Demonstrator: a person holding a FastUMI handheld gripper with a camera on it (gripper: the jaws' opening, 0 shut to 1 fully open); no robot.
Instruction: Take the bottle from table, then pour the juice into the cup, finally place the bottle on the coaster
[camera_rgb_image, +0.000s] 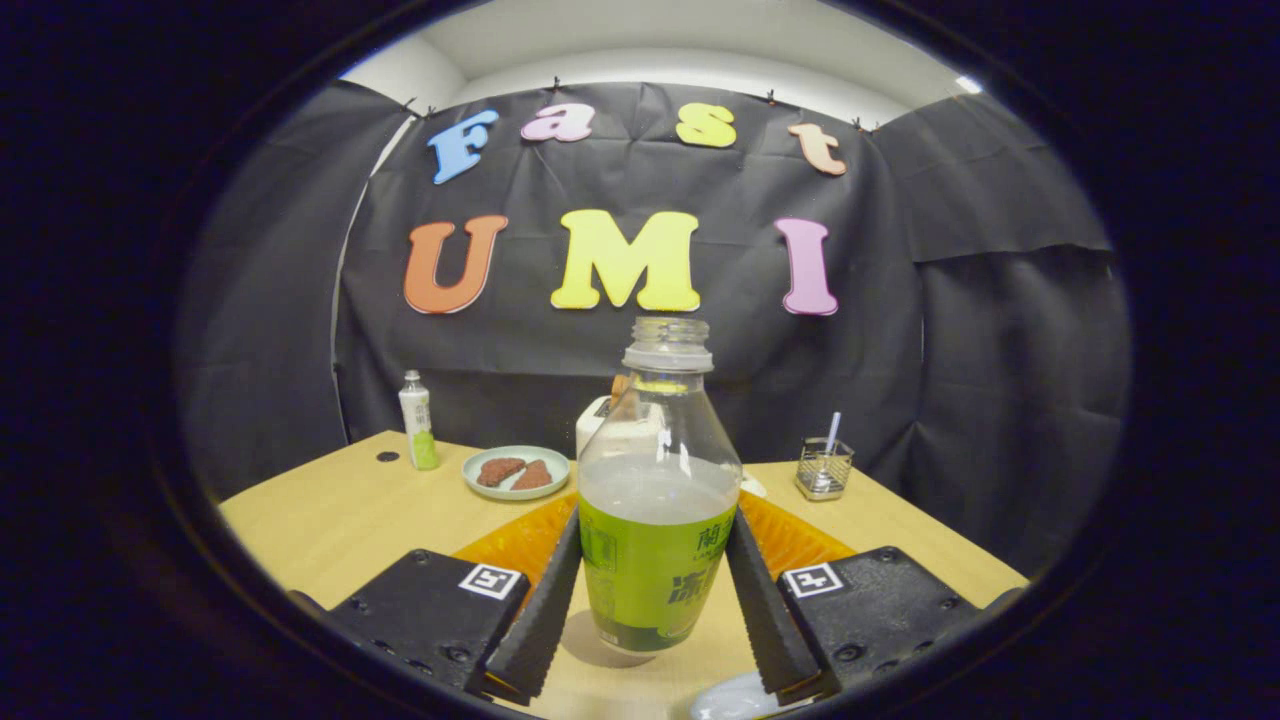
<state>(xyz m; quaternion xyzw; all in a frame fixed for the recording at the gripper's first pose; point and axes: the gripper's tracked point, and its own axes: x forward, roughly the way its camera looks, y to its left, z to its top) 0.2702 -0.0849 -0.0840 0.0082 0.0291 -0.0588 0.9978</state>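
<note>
A big wooden table (330, 520) fills the lower half of the frame, with black cloth hanging behind it. An orange mat (520, 540) lies in the middle of the table, partly hidden. The gripper (655, 590) sits at the bottom middle, and its two fingers (545, 600) press on both sides of the bottle (657, 500), so the jaws are closed on it. The bottle stands upright on the table with no cap, a green label and clear drink inside. Behind it peeks something white (598, 425); I cannot tell what it is. At middle left sits a plate (516, 472) with two brown snacks. At the right is a small wire holder (824, 468) with a stick in it. At the far left stands a small bottle (417, 421).
</note>
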